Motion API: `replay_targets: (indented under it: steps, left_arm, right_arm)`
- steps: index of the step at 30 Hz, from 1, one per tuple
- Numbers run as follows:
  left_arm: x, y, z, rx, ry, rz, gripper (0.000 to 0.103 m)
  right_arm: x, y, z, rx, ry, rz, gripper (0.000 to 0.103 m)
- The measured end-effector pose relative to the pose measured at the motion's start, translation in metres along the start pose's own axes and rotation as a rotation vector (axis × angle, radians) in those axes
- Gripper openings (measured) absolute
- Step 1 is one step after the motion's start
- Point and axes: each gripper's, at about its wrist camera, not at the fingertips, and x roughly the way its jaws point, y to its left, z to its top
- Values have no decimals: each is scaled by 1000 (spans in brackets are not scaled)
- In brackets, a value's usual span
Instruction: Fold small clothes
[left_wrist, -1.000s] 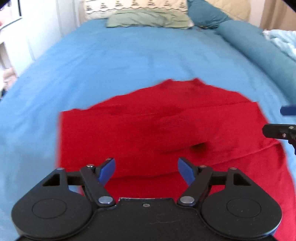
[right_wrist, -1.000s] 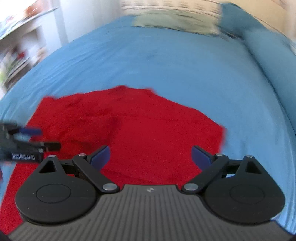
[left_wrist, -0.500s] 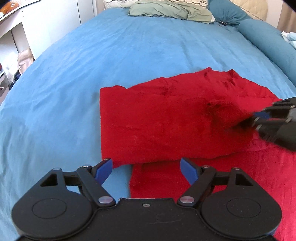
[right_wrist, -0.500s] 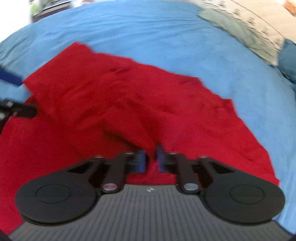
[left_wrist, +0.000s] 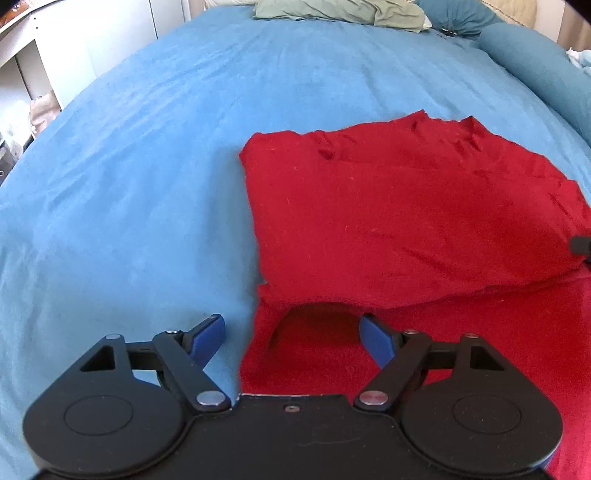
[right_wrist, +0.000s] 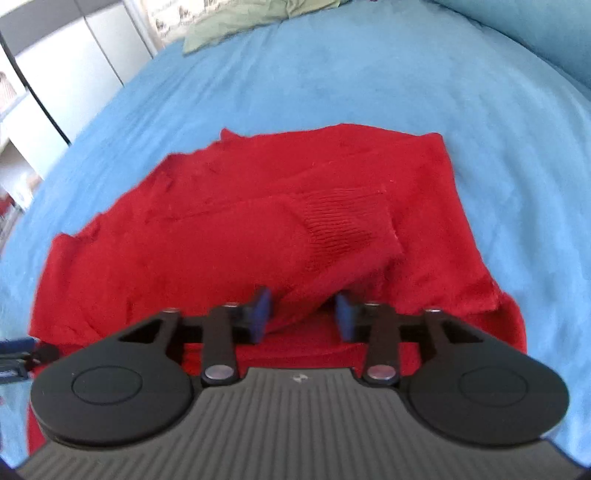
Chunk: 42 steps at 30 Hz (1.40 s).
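Observation:
A red knit sweater (left_wrist: 399, 206) lies partly folded on the blue bedspread (left_wrist: 129, 184). My left gripper (left_wrist: 293, 338) is open and empty, low over the sweater's near left edge. In the right wrist view the sweater (right_wrist: 184, 236) has a sleeve with a ribbed cuff (right_wrist: 347, 229) laid across its body. My right gripper (right_wrist: 303, 312) is partly open, its blue fingers either side of the sleeve's near fold without pinching it. The right gripper's tip (left_wrist: 580, 245) shows at the right edge of the left wrist view.
Green and patterned pillows (left_wrist: 332, 9) and a teal bolster (left_wrist: 535, 55) lie at the head of the bed. White cupboards (right_wrist: 62, 74) and shelves (left_wrist: 22, 74) stand along the left side. Blue bedspread (right_wrist: 369, 74) surrounds the sweater.
My right gripper was shut on the sleeve half a second ago and has opened, leaving the sleeve across the body. My left gripper has shifted left toward the sweater's edge.

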Motion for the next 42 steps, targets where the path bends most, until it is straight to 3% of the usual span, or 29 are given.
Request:
replay_targets:
  steps: [1, 2, 5, 7, 9, 10, 11, 14, 19, 28, 30, 31, 32, 34, 35, 37, 42]
  left_arm:
    - [1, -1, 0, 1, -2, 2, 84]
    - [1, -1, 1, 2, -4, 4, 84]
    - [2, -4, 1, 11, -9, 12, 83]
    - [2, -5, 1, 22, -12, 22, 83]
    - [3, -6, 0, 34, -23, 34, 80]
    - [3, -7, 0, 40, -29, 42, 77]
    - [3, -7, 0, 44, -37, 52, 73]
    - [3, -7, 0, 53, -56, 82, 62]
    - [1, -1, 2, 25, -76, 137, 55]
    - [-2, 10, -8, -61, -34, 179, 50]
    - [-6, 10, -11, -48, -22, 183, 51]
    - [-9, 8, -10, -31, -17, 185, 51]
    - [-15, 4, -10, -14, -18, 184, 50]
    - [-32, -4, -7, 34, -70, 143, 59]
    - [-41, -10, -4, 61, -105, 102, 71]
    - [-52, -23, 6, 97, -169, 32, 79]
    - [-23, -45, 26, 89, -133, -47, 79]
  right_arm:
    - [-2, -2, 0, 14, -8, 7, 82]
    - [-2, 0, 2, 21, -17, 3, 84]
    - [-2, -6, 6, 57, -30, -39, 83]
    - [5, -11, 14, 98, -24, -51, 77]
    - [7, -11, 18, 88, -16, -85, 54]
    - [9, -8, 20, 53, -7, -108, 32]
    - [7, -7, 23, 27, -4, -113, 23]
    - [-6, -4, 33, -35, -54, -141, 21]
    - [-29, -16, 54, -30, -168, -251, 21]
    - [-7, -48, 33, -6, -71, -274, 21]
    - [-7, -46, 31, -18, -71, -284, 23]
    - [-10, -46, 30, -22, -77, -303, 34]
    - [-15, -43, 30, -29, -83, -334, 58]
    - [-31, -32, 25, -75, -133, -381, 87]
    - [-36, -26, 23, -109, -163, -354, 89]
    - [-39, -12, 21, -185, -164, -274, 90]
    - [-13, 8, 14, -272, -100, -193, 90]
